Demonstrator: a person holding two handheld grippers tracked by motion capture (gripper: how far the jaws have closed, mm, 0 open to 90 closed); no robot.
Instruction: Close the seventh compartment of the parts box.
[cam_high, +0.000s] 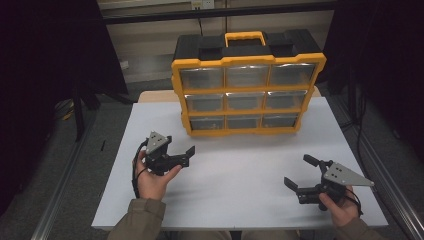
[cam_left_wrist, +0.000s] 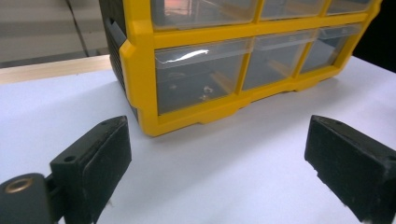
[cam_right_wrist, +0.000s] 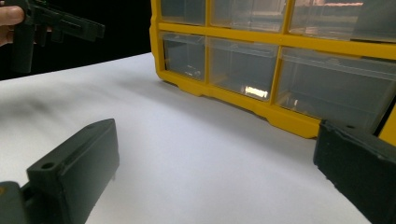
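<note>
High view: yellow-and-black drawer organizer (cam_high: 248, 90) stands upright at the far middle of the white tabletop (cam_high: 240, 175), nine clear drawers facing the person. Left tool (cam_high: 181, 150) held near-left, jaws apart, empty; right tool (cam_high: 299, 172) near-right, jaws apart, empty. Both well apart from the organizer. Left gripper view: jaws spread wide, organizer's bottom-left drawer (cam_left_wrist: 198, 79) ahead, small bits inside. Right gripper view: jaws spread, organizer's lower drawers ahead, left tool at upper left.

- Yellow-and-black drawer organizer (cam_high: 247, 92) stands upright at the table's far middle, handle on top
- Nine clear drawers, three rows of three, all pushed in
</note>
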